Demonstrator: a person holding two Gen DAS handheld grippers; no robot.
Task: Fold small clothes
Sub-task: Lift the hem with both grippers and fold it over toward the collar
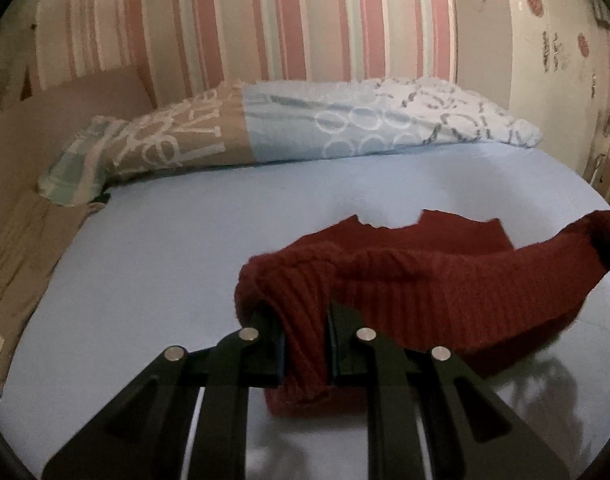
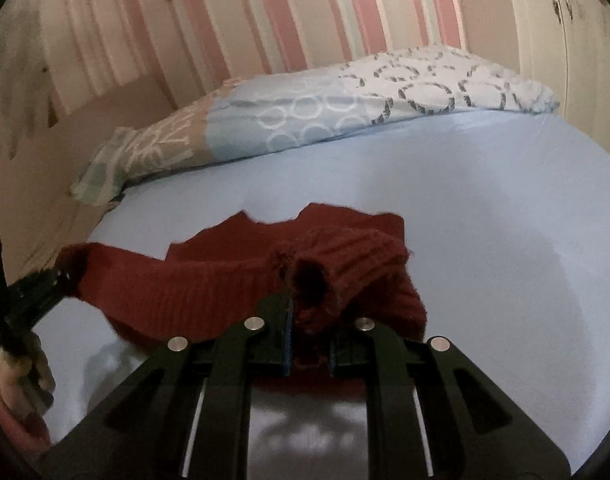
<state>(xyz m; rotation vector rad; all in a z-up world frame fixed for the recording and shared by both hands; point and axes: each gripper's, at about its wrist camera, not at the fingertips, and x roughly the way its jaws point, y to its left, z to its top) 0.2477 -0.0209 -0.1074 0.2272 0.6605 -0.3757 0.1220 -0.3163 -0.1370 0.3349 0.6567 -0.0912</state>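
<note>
Above the blue sheet (image 1: 145,280), the left gripper (image 1: 305,332) and right gripper (image 2: 309,328) each clenched the red sweater (image 1: 445,284), pillow (image 1: 265,128) at twelve o'clock.

A bed under a pale blue sheet (image 1: 153,264) fills the dim room, with a rolled patterned duvet (image 1: 289,124) along its far edge at twelve o'clock, beneath a pink, white and grey striped wall (image 1: 305,20).

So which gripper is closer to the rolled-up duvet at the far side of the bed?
Neither clearly. The left gripper and right gripper each clamp an end of the red sweater, both well short of the duvet.
</note>
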